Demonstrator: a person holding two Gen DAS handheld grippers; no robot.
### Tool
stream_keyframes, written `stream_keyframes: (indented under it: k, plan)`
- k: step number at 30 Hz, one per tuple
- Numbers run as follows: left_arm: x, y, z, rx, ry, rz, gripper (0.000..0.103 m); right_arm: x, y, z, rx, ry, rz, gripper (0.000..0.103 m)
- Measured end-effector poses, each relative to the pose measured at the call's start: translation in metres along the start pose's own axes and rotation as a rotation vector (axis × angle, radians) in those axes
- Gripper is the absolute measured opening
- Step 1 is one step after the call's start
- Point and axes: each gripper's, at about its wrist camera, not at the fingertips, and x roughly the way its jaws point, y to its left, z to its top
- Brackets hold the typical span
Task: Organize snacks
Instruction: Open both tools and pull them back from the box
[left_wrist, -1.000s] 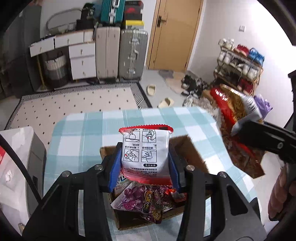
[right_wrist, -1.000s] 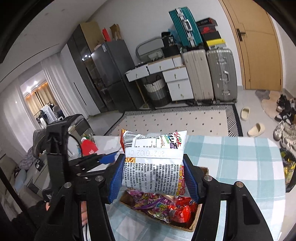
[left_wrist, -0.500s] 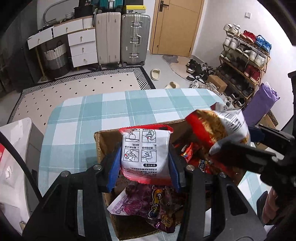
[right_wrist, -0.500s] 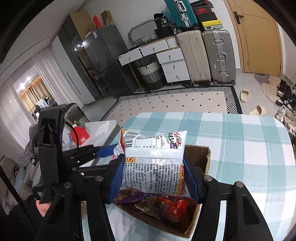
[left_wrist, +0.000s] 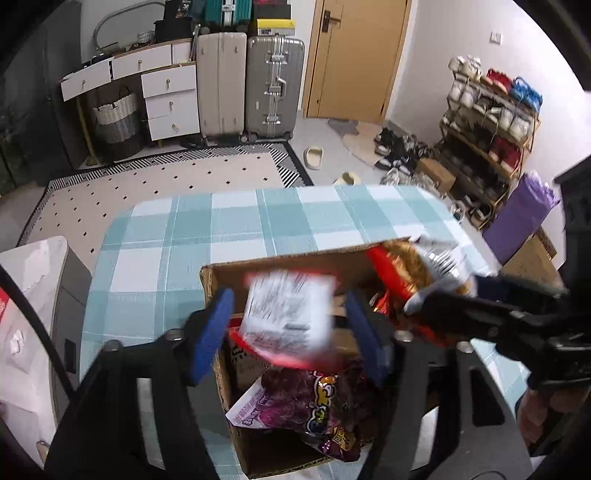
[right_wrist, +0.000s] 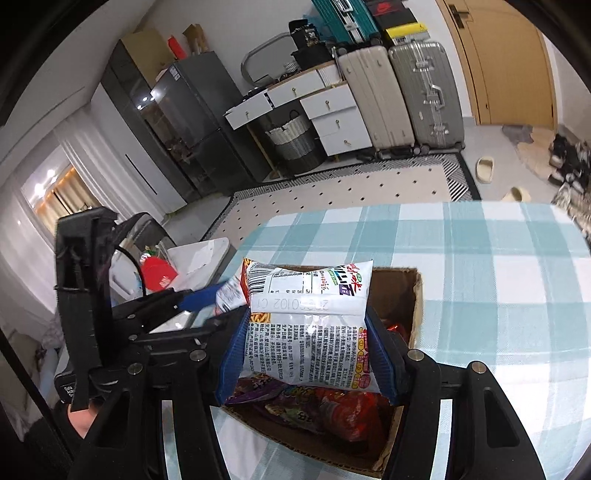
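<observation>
Two snack packets over a cardboard box on a blue-checked tablecloth.

The left gripper has just been opening its jaws: the blue pads stand clear of the white, red-edged packet, which shows blurred between them above the box. The right gripper has its pads pressed against the sides of a noodle packet, held upright above the purple packet and red packet lying in the box.
</observation>
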Motion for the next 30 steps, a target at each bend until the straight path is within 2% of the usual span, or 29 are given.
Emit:
stream_keyframes:
  k: [4, 7, 15, 19, 22, 30]
  plan:
    - [-0.006, 0.002, 0.002, -0.016, -0.009, -0.010, 0.073, 0.005, -0.003, -0.001, 0.025, 0.012, -0.001, 0.060]
    - [-0.008, 0.001, 0.002, -0.019, -0.010, -0.011, 0.073, 0.007, -0.001, -0.001, 0.010, 0.003, -0.032, 0.061]
    - [-0.023, 0.003, -0.004, -0.038, -0.023, -0.001, 0.074, 0.002, 0.001, -0.001, -0.003, -0.007, -0.051, 0.064]
    - [-0.050, 0.004, -0.012, -0.037, -0.117, 0.037, 0.075, -0.011, 0.004, -0.006, -0.009, -0.022, -0.049, 0.065]
    - [-0.076, 0.003, -0.018, -0.043, -0.170, 0.055, 0.080, -0.028, 0.010, -0.011, -0.045, -0.046, -0.060, 0.066]
    - [-0.147, -0.015, -0.048, -0.027, -0.273, 0.120, 0.086, -0.086, 0.029, -0.033, -0.119, -0.171, -0.056, 0.078]
